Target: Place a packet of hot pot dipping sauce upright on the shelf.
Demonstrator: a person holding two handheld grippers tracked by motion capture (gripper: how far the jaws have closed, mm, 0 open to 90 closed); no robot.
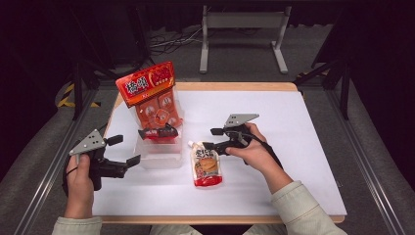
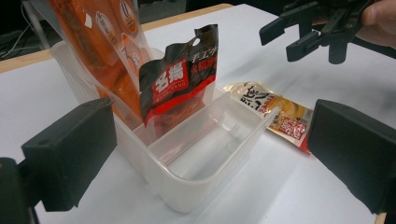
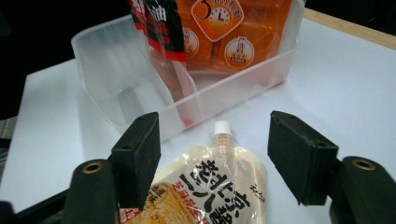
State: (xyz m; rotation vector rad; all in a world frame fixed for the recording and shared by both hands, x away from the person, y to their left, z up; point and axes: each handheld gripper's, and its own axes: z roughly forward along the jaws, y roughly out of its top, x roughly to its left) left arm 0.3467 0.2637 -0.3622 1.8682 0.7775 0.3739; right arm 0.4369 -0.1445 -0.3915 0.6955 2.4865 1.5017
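Black fingers of the left gripper (image 1: 123,151) stand wide, holding nothing, at nine o'clock of the clear bin (image 1: 159,156). Two upright packets, orange (image 1: 149,93) and dark (image 1: 159,132), sit inside it. At its three o'clock the spouted sauce pouch (image 1: 206,167) lies flat on the white table (image 1: 293,147), just below the right gripper (image 1: 213,139), whose fingers gape wide, unladen.

The left tool (image 1: 128,150) sits at the near left, jaws wide apart, gripped from behind. The right tool (image 1: 211,138) hovers mid-scene, jaws apart, pointing left.
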